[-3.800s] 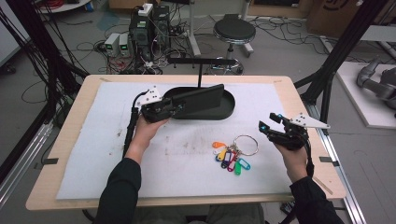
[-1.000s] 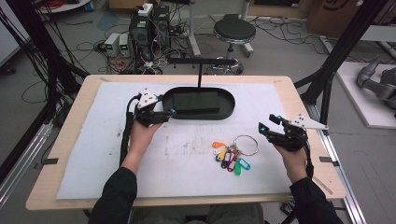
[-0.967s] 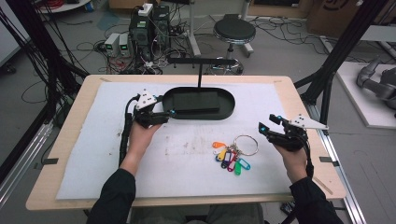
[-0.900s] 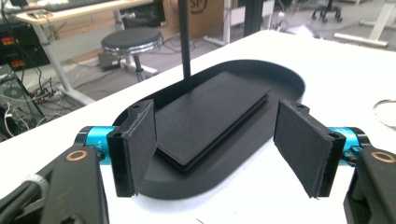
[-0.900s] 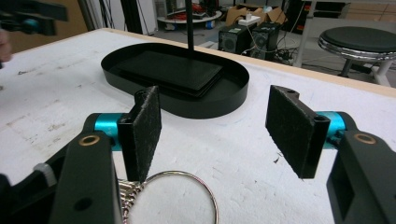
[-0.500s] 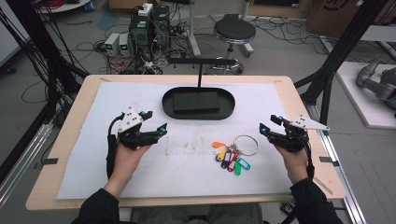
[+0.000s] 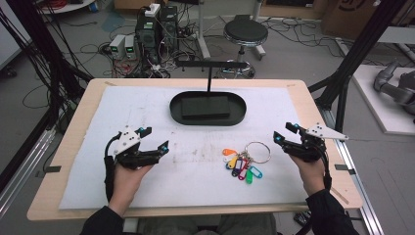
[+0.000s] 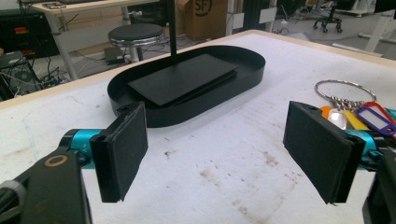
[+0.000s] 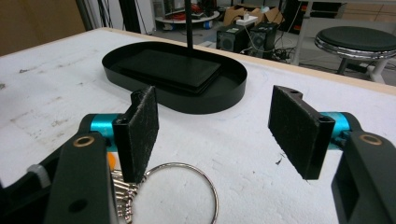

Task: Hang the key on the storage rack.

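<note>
I see the black oval tray (image 7: 207, 108) with its upright T-stand (image 7: 209, 73) sitting far-centre on the white mat (image 7: 88, 147). A key ring with coloured tags (image 7: 243, 161) lies between my hands, nearer the right. My left gripper (image 7: 151, 138) and right gripper (image 7: 285, 133) both hover with jaws spread wide, holding nothing, palms low near the table's near edge.

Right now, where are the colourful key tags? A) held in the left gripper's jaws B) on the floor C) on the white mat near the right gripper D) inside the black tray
C: the key tags lie with their metal ring on the white mat, just beside the open right gripper, apart from the black tray.
</note>
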`<state>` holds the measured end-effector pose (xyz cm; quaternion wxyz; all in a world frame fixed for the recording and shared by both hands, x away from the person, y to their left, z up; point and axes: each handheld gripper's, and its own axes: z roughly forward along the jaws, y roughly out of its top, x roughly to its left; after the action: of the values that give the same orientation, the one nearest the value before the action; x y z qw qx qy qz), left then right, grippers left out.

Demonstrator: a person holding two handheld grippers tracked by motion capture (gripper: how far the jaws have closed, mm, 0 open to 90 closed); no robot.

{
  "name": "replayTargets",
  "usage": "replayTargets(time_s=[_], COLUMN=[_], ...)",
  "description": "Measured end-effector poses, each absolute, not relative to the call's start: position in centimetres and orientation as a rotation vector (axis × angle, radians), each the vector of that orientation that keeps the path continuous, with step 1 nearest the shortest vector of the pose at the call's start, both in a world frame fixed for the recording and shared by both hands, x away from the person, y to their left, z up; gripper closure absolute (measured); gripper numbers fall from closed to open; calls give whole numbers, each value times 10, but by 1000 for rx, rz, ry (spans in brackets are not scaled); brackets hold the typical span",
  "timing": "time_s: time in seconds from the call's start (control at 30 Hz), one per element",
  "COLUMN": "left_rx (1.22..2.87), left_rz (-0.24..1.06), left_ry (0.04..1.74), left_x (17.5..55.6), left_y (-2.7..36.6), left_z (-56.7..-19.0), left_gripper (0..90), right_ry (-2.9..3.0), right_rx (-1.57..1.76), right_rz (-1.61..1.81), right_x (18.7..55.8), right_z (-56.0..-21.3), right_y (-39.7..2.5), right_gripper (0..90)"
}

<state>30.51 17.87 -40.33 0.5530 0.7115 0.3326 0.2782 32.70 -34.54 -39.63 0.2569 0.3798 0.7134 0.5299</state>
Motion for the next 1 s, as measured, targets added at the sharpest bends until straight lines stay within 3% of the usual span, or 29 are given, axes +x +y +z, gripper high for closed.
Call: replayTargets(time_s=[0.23, 0.7, 1.0], left_rx=[1683, 1690, 1696], left_rz=[709, 711, 704], left_ry=[800, 817, 807], left_x=[303, 304, 304], left_y=[186, 192, 190], left_z=[-406, -413, -414], left_gripper=[220, 220, 221], right_ry=[1963, 2088, 2207], right_rx=[1040, 1188, 1255], right_rz=[1402, 1248, 1097], right_x=[328, 343, 355], right_z=[-400, -423, -442], right_y=[-350, -346, -333], right_gripper=[355, 607, 702])
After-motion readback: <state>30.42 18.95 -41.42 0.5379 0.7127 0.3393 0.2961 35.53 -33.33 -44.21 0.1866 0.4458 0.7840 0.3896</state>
